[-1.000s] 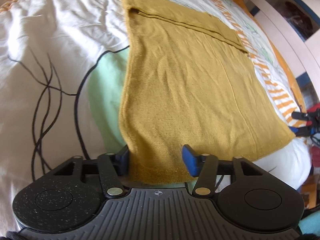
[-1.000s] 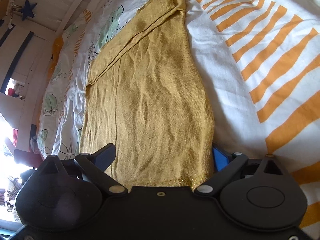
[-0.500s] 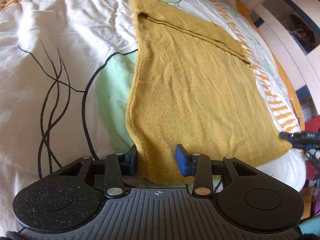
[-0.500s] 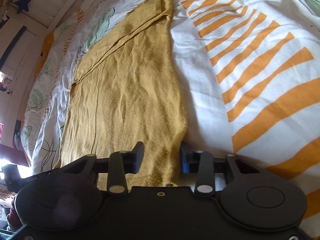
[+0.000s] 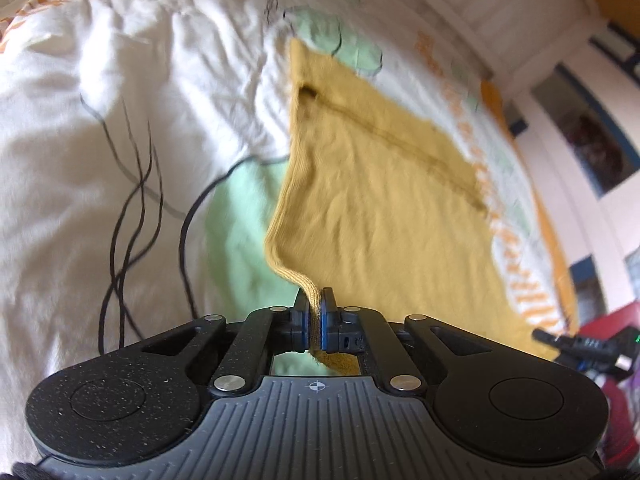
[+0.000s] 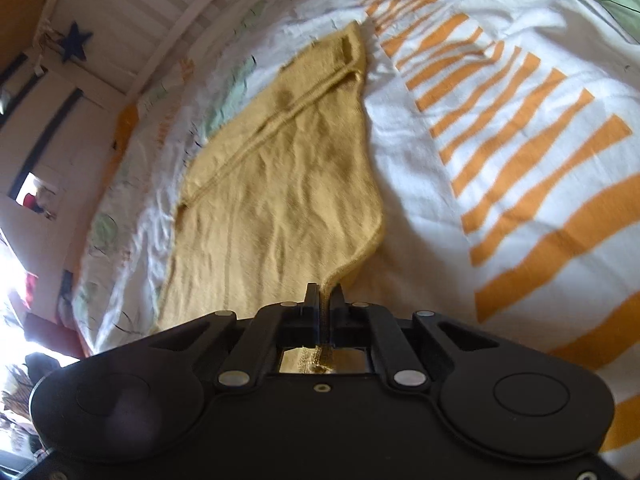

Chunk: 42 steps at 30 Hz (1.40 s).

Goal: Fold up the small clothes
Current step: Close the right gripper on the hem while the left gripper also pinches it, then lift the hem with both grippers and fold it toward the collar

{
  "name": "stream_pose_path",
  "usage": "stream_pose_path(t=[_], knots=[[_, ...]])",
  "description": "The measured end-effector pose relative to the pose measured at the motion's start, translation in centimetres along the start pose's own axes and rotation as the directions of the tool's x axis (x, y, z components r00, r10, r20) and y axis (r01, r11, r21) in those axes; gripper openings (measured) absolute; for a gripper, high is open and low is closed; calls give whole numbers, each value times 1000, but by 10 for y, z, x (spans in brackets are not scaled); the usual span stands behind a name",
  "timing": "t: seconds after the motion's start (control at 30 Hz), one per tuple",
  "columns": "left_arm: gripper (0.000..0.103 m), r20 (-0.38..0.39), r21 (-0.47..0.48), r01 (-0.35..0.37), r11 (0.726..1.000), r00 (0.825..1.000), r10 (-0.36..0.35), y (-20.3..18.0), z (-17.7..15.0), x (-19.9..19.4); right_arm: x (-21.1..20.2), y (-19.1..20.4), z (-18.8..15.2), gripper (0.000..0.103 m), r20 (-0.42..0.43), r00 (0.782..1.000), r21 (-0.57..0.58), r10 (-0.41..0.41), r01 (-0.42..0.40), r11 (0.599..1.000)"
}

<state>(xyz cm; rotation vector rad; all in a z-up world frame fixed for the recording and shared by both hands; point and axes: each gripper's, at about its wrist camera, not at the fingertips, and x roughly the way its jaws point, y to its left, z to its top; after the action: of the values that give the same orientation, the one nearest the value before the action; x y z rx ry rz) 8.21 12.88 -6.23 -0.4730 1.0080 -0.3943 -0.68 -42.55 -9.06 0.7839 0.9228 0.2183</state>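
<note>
Spread across a bed, the white duvet cover printed with orange stripes and pale green leaf shapes (image 5: 100, 128) carries everything in view. Nearest each camera, a claw is clenched on cloth: the left claw (image 5: 317, 312) pinches the near left corner of the one mustard-yellow knitted garment (image 5: 384, 200), its blue pads (image 5: 326, 322) pressed on the hem, and the right claw (image 6: 325, 308) pinches the near right corner the same way. Both claws have just been closing, with the knit hem between the jaws. The pinched corners rise a little off the bed while the rest of the garment lies flat, running away from the cameras to a folded band with a dark seam at its far end. Beyond it stand a white slatted bed rail (image 6: 168, 12) and a dark blue star (image 6: 76, 42) on the wall.

The step in hand looks like the grasp for the first fold. Next, both corners would need lifting together and carrying toward the far edge, kept level so the hem lands square.

Counted: one garment, two claws, one star.
</note>
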Motion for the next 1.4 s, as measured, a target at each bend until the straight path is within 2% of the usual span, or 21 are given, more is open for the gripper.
stream_pose_path(t=[0.2,0.4,0.7,0.9,1.13,1.27,1.4], knots=[[5,100,14,31,999,994,-33,-15,29,-8,-6,11,25,10,92,993,8,79,-80,997],[5,197,7,68,998,978,-69,-24,67,-5,-1,17,60,10,175,977,14,125,-129,991],[5,301,-6,79,997,951,-74,-32,135,20,32,26,129,10,275,953,7,125,-132,991],[5,332,-13,78,997,941,-69,-35,178,56,66,26,170,10,323,941,14,101,-112,994],[5,326,-29,58,998,944,-45,-28,216,103,110,16,203,10,332,942,51,56,-77,996],[5,319,-66,20,998,948,2,-12,224,131,135,8,215,10,321,947,66,20,-44,997],[5,330,-84,-50,995,941,75,2,227,151,157,3,219,11,313,950,50,-17,1,999]])
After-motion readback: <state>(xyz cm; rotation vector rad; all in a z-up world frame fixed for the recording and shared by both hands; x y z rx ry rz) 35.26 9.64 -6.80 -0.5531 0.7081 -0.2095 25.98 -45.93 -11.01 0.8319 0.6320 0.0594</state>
